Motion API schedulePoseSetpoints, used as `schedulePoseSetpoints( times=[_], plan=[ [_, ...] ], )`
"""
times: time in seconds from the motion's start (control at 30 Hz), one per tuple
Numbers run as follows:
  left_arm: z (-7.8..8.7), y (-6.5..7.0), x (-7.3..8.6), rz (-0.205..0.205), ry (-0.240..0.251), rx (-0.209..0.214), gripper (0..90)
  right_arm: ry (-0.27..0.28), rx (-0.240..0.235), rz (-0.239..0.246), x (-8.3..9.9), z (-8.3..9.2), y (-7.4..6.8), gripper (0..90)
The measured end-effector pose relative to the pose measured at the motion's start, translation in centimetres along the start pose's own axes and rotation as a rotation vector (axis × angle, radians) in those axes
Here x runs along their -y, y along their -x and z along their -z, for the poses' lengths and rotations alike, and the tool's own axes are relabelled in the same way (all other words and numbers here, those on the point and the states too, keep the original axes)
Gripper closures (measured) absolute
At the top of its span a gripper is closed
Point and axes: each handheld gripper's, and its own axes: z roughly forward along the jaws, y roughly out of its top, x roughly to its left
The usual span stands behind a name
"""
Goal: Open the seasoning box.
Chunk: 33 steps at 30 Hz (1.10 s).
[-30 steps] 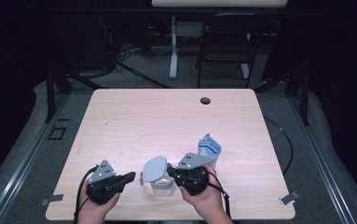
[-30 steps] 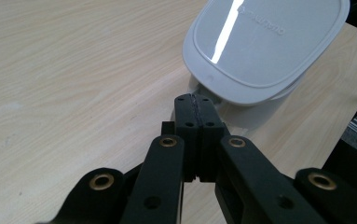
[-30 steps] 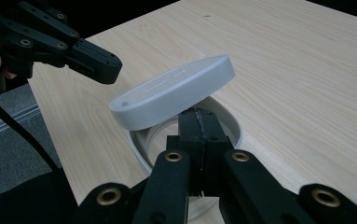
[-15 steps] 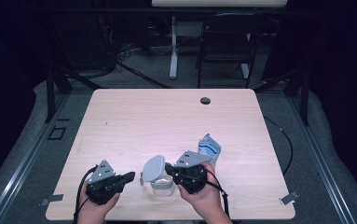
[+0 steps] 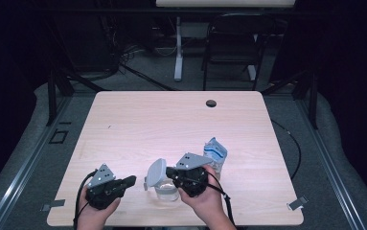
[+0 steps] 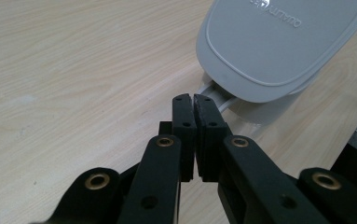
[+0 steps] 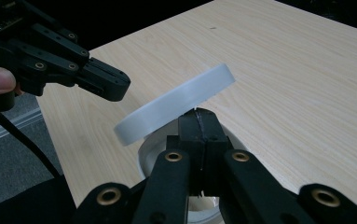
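A clear round container (image 5: 166,190) with a grey hinged lid (image 5: 155,172) stands near the table's front edge, its lid tilted up. My right gripper (image 5: 169,172) reaches over the container from the right. In the right gripper view its jaws (image 7: 199,114) are pressed shut, tips just under the raised lid (image 7: 176,103) and above the white rim (image 7: 150,158). My left gripper (image 5: 132,180) lies to the left, shut and empty. Its tips (image 6: 195,100) point at the hinge below the lid (image 6: 278,42), a short gap away. It also appears in the right gripper view (image 7: 120,88).
A blue and white packet (image 5: 215,154) lies just right of my right hand. A dark cable hole (image 5: 211,103) sits at the far edge of the wooden table (image 5: 171,124). Chairs and stands are behind the table.
My right gripper has edged slightly left over the container. The left gripper and the lid stay about where they were.
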Motion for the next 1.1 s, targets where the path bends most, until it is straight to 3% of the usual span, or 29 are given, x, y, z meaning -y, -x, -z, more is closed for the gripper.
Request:
schedulePoseSetpoints(
  times=[0.57,0.73,1.1],
  plan=[
    [0.0,0.5,0.1,-0.008,-0.014,-0.007,87.8,0.017,-0.003,0.03,-1.5,0.2,-0.9,90.0],
    [0.1,0.5,0.2,0.007,-0.005,-0.014,87.4,0.022,-0.013,0.035,-1.9,0.1,-1.1,90.0],
    [0.6,0.6,0.6,0.011,-0.014,-0.037,80.8,0.017,-0.036,0.062,-2.9,-0.6,-2.4,90.0]
  ],
)
